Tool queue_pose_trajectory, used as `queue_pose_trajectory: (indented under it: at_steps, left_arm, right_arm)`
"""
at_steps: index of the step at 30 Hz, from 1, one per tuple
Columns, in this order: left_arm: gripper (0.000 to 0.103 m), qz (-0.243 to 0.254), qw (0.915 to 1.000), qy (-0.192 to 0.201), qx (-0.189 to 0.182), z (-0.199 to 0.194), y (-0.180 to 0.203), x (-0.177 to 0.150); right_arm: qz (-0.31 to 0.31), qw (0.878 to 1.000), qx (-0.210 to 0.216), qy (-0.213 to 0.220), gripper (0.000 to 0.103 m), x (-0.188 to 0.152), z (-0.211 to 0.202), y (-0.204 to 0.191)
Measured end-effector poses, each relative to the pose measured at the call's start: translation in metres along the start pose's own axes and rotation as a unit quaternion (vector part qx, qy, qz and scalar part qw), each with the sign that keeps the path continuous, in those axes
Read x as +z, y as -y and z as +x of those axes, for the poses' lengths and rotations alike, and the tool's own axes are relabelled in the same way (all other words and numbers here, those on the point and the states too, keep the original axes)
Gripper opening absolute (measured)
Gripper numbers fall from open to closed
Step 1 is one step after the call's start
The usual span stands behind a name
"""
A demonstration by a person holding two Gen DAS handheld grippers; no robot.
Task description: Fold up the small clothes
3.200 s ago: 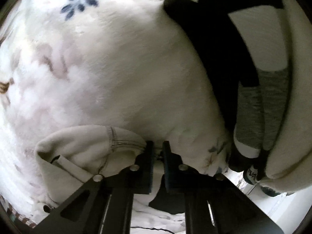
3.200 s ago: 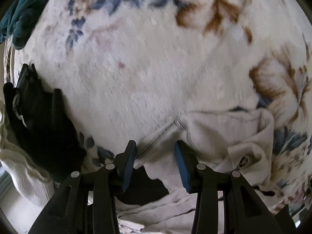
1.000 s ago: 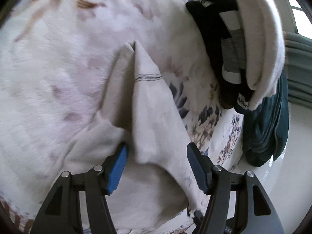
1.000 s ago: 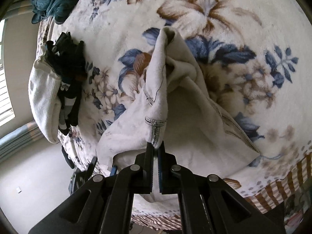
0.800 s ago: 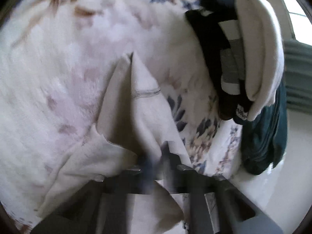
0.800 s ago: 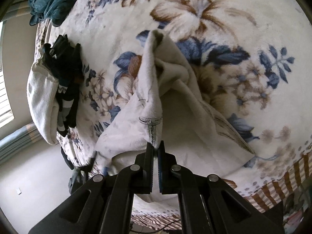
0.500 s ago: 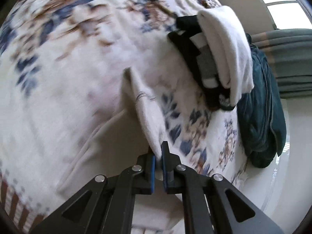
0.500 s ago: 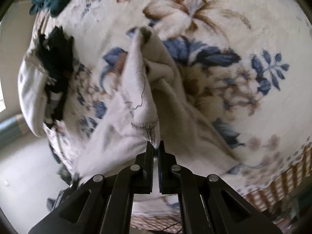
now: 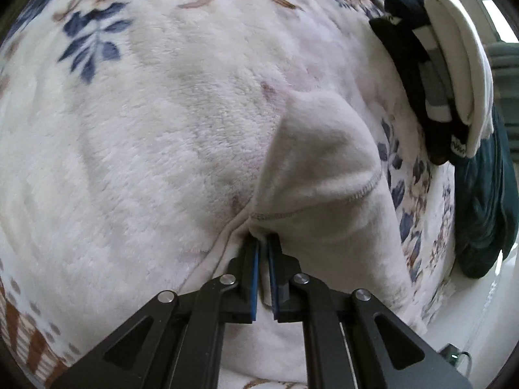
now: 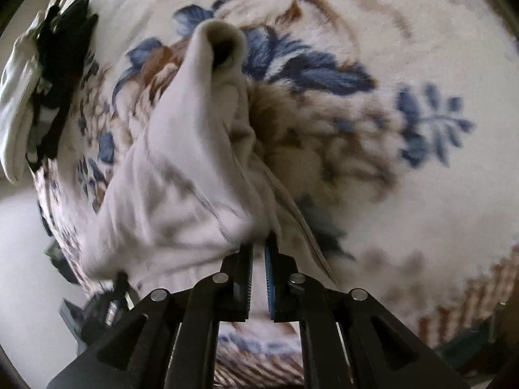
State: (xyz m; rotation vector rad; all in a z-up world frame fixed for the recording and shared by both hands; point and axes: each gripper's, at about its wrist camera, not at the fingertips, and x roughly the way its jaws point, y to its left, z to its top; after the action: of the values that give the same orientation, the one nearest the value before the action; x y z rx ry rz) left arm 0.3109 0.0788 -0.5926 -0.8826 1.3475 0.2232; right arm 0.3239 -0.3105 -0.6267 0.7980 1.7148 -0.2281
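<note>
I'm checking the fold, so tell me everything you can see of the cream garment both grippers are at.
The cream garment is soft, fleecy knit with a stitched hem line. It lies bunched on the floral blanket, one end rising in a rounded, tube-like fold. The left gripper pinches its edge; the right gripper has cloth at its tips, jaws opening slightly.

Illumination is soft daylight. In the left wrist view it enters from a bright window point(image 9: 496, 6) at the far right, overexposed to white. Shadows are faint and diffuse. The floral blanket point(image 9: 146, 136) is sharp in the left wrist view; the right wrist view shows motion blur across the cream garment point(image 10: 181, 175) and blanket pattern. Both views show strong fisheye curvature and black corner vignetting.
</note>
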Motion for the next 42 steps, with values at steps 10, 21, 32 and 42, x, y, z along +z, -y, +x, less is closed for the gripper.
queue_pose_trajectory:
  at_steps: [10, 21, 32, 42]
  left_arm:
    - [0.004, 0.018, 0.9997, -0.008, 0.011, 0.006, 0.006, 0.004]
    - [0.005, 0.079, 0.9963, -0.013, 0.03, -0.039, 0.05, -0.002]
    - [0.024, 0.221, 0.9737, -0.027, 0.048, 0.028, 0.124, 0.03]
    - [0.019, 0.206, 0.9783, -0.023, 0.008, 0.029, 0.108, 0.046]
  right_arm:
    - [-0.175, 0.982, 0.051, 0.056, 0.027, -0.023, -0.026, -0.136]
    - [-0.145, 0.989, 0.021, -0.019, 0.023, 0.023, 0.061, -0.152]
    - [-0.155, 0.988, 0.005, -0.016, 0.024, 0.02, 0.06, -0.16]
    - [-0.086, 0.996, 0.011, 0.021, 0.021, 0.046, 0.023, -0.064]
